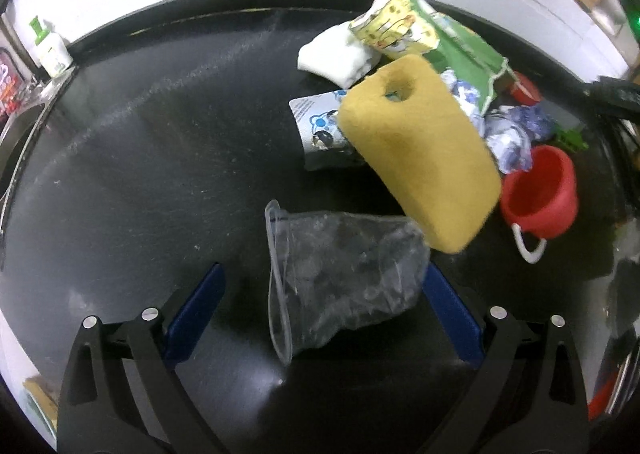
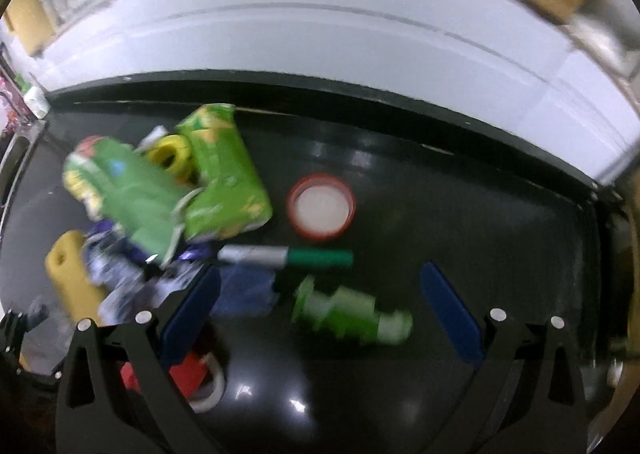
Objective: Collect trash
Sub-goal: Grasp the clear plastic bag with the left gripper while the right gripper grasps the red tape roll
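Clear crumpled plastic cup is seen lying on its side, low centre of frame, between the spread blue fingers of the left gripper; nothing is gripped. A yellow sponge is noted right of centre. The right gripper is spread wide around a green bottle, lower centre.

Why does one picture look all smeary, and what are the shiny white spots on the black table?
The right wrist view is motion-blurred: the green wrappers and green bottle smear; the white spots are lamp glare on the glossy black table. The left wrist view is sharper: the clear plastic cup is crisp, only the yellow sponge looks soft-edged.
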Motion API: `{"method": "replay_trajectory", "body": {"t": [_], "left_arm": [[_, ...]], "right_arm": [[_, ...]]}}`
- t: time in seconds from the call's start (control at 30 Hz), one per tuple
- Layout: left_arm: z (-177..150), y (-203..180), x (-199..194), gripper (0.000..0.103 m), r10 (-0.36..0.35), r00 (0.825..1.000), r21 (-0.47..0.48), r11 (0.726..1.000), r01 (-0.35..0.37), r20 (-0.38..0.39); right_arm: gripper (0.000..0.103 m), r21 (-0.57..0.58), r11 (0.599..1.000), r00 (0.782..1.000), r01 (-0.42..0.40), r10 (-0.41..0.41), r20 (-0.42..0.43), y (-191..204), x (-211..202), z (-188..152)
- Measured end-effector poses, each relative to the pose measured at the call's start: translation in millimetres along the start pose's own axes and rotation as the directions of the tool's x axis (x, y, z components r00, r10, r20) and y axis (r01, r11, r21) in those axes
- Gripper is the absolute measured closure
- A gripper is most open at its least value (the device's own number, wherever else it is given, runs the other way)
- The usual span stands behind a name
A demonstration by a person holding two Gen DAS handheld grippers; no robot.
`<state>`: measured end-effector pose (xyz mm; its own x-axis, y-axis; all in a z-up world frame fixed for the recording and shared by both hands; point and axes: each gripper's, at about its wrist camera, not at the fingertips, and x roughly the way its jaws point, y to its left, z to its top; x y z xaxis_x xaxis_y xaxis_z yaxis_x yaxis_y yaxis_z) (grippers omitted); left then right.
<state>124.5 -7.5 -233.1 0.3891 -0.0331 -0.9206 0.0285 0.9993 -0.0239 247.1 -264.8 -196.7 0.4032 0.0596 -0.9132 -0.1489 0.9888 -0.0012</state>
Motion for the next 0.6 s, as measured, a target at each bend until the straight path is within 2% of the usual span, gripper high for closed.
{"method": "replay_trajectory", "body": {"t": [0.1,0.3,0.4,0.43,0.5,0.53,0.6], "left_arm": [[3.6,0.1,9.5,0.019,-0.006,1.0,-0.002,1.0,0.006,-0.005],[10.3,-3.9,13.9,0.034,0.007,1.0,0.028,1.0,-0.008,0.015],[11.8,-3.9,13.7,0.035,0.002,1.0,0.035,0.999,-0.003,0.018],[11.9,-5.0,13.8,0.036,0.004,1.0,0.038,0.999,-0.005,0.017],[10.6,-2.7,11.2,0.037,0.008,1.0,0.033,0.999,-0.009,0.018],[15.6,-1.2,10.1,0.037,0.004,1.0,0.025,1.0,-0.004,0.015],[17.1,2.5,6.0,0.038,0.005,1.0,0.016,1.0,-0.005,0.014]], "right_arm": [[0.009,-0.029,1.0,1.0,0.01,-0.011,-0.026,-5.3,26.2,15.5],[0.018,-0.076,0.997,0.996,0.005,-0.012,-0.084,-8.4,66.7,33.1],[0.033,-0.081,0.996,0.997,-0.031,0.025,-0.076,-9.6,70.9,35.0],[0.051,-0.075,0.996,0.997,-0.049,0.044,-0.067,-11.1,69.8,36.7],[0.054,-0.087,0.996,0.997,-0.029,0.023,-0.068,-10.2,68.5,39.6],[0.054,-0.082,0.995,0.996,-0.052,0.046,-0.075,-11.2,68.1,40.6],[0.054,-0.071,0.996,0.997,-0.046,0.041,-0.062,-13.8,63.4,43.9]]}}
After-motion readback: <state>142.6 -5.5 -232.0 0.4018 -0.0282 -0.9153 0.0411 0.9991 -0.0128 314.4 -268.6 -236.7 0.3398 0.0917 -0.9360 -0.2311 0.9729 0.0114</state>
